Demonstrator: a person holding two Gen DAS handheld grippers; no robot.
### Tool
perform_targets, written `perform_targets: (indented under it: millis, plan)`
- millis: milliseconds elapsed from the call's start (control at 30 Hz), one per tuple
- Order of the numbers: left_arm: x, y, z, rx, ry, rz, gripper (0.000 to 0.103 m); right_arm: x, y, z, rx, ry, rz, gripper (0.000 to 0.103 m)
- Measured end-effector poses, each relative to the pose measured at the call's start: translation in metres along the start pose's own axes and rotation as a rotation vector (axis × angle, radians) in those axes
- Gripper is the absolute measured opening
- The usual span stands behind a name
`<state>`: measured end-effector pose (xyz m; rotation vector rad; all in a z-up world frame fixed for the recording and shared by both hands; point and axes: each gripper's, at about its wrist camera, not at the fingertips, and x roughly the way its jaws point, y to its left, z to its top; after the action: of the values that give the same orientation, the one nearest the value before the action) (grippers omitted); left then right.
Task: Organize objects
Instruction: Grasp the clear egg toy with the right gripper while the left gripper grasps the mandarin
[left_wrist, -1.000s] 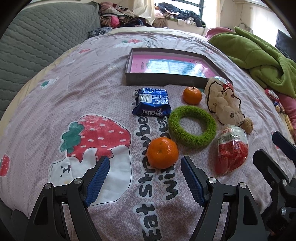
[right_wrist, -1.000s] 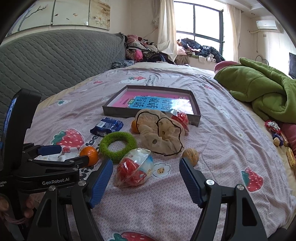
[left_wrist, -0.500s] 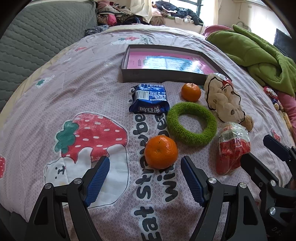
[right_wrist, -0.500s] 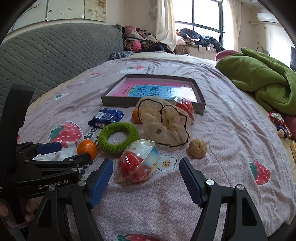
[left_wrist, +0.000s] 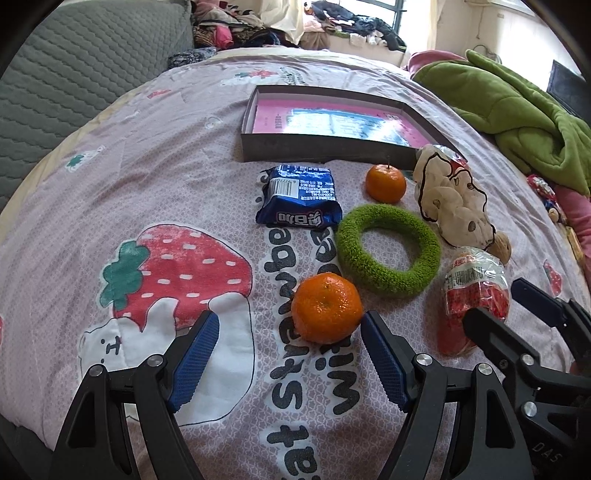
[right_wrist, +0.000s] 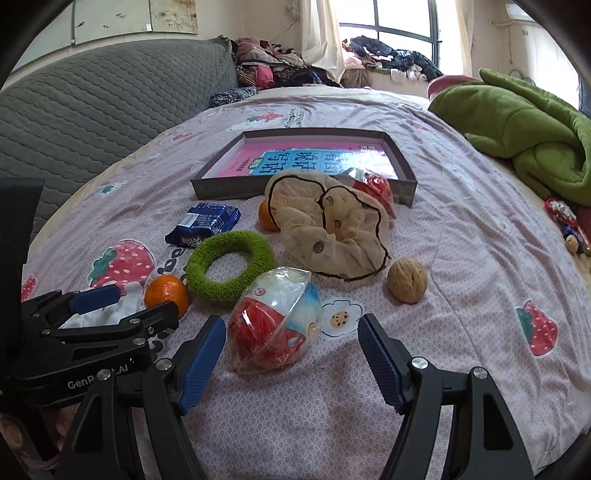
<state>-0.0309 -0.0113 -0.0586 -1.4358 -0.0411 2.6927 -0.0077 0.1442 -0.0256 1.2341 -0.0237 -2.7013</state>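
A dimpled round orange lies on the quilted bed, just ahead of the left gripper, jaws wide apart. The right gripper, jaws equally spread, flanks a crinkly plastic packet. At twelve o'clock, a shallow box holds a pink book.

Bright daylight from the window at the back, blown out w/ some glare on the glossy book in the tray, soft shadows under stuff on the bed, pics sharp in the middle but heavy fisheye bending + black vignette at the corners.
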Motion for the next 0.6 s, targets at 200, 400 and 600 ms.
perform_targets:
  millis: [200, 400, 600]
  plan:
    - [0.005, 0.001, 0.002, -0.004, 0.003, -0.019, 0.080, 0.014, -0.003, 0.000, 0.027, 0.038, 0.024, 0.073]
    - [0.012, -0.001, 0.003, 0.004, 0.010, -0.027, 0.080, 0.021, -0.010, 0.002, 0.073, 0.052, 0.048, 0.073]
    - [0.019, -0.005, 0.004, 0.021, 0.016, 0.001, 0.080, 0.026, -0.014, 0.002, 0.089, 0.059, 0.076, 0.069]
